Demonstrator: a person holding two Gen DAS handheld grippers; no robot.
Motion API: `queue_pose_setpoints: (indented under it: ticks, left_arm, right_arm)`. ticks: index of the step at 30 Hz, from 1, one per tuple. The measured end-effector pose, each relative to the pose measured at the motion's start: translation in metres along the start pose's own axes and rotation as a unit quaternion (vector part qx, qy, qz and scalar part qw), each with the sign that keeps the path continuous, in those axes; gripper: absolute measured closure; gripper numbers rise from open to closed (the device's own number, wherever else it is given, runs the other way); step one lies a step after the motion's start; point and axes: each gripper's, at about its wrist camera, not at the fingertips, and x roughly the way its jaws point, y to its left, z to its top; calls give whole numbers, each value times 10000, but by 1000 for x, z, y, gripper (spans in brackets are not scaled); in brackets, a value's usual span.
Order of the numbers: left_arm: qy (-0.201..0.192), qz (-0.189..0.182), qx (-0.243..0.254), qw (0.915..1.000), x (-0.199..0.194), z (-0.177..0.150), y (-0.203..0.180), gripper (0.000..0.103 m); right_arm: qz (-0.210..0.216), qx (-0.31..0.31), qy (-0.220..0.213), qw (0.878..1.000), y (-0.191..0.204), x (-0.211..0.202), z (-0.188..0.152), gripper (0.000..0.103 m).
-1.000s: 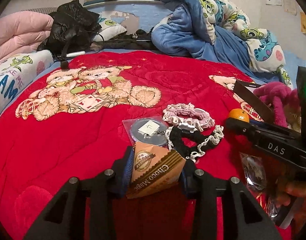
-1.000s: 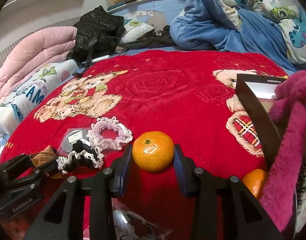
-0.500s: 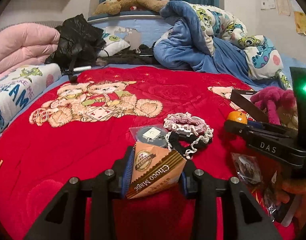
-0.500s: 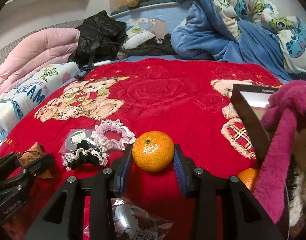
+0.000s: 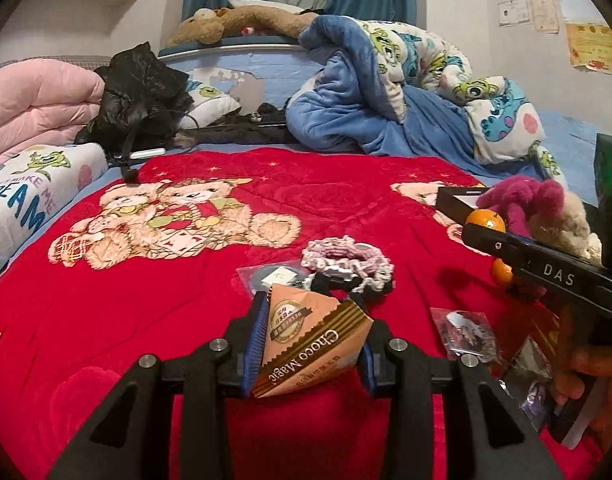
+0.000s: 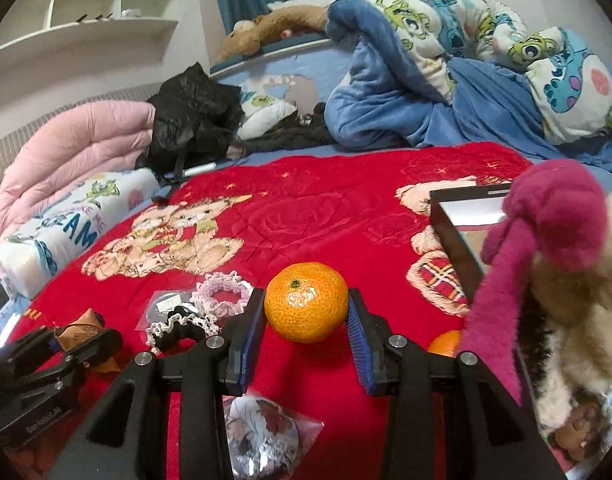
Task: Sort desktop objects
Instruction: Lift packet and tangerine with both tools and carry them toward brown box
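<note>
Item: black box [image 6: 452,236], rectangular, rigid, glossy dark walls and a pale inner face; it sits on the right side of the red bedspread [image 5: 145,304]. What is inside cannot be told, as a plush toy [image 6: 546,224] with magenta fleece limbs and a cream, shaggy body lies just in front of it and covers the opening.

Item: mandarin [image 6: 306,307], round, dimpled orange peel, green stem scar on top. The right gripper [image 6: 306,332] is clamped on it, blue ribbed pads pressing both sides, above the bedspread. A second mandarin [image 6: 446,343] lies low beside the plush toy.

Item: snack packet [image 5: 306,344], triangular, tan paper with brown striped edge, printed "Choco Magic". The left gripper [image 5: 308,344] is clamped on it, pads against both edges, above the near part of the bedspread.

Item: pink scrunchie [image 5: 346,258], ruffled knit ring, lying on the bedspread.

Item: black scrunchie [image 6: 177,328], ruffled with white lace trim, touching the pink one.

Item: round grey disc in a clear plastic sleeve [image 5: 273,276], flat, white label, just beside the scrunchies.

Item: clear crinkled bag [image 6: 261,432] with a patterned object inside, lying under the right gripper.

Surface: bedspread is quilted, plush, printed with teddy bears.
</note>
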Motion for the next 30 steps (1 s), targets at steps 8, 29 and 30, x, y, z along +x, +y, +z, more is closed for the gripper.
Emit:
queue_pose_setpoints:
  ticks: [8, 29, 30]
  left_arm:
    - [-70, 32, 458, 9989, -7, 3, -25, 63]
    - [-272, -589, 373, 9972, -25, 17, -85, 63]
    - [-278, -636, 347, 9970, -25, 18, -89, 63]
  right_arm:
    - [-17, 202, -169, 9997, -13, -20, -4, 65]
    - [-485, 11, -671, 9966, -38, -81, 11, 65]
    - [-522, 39, -688, 9963, -43, -86, 12, 65]
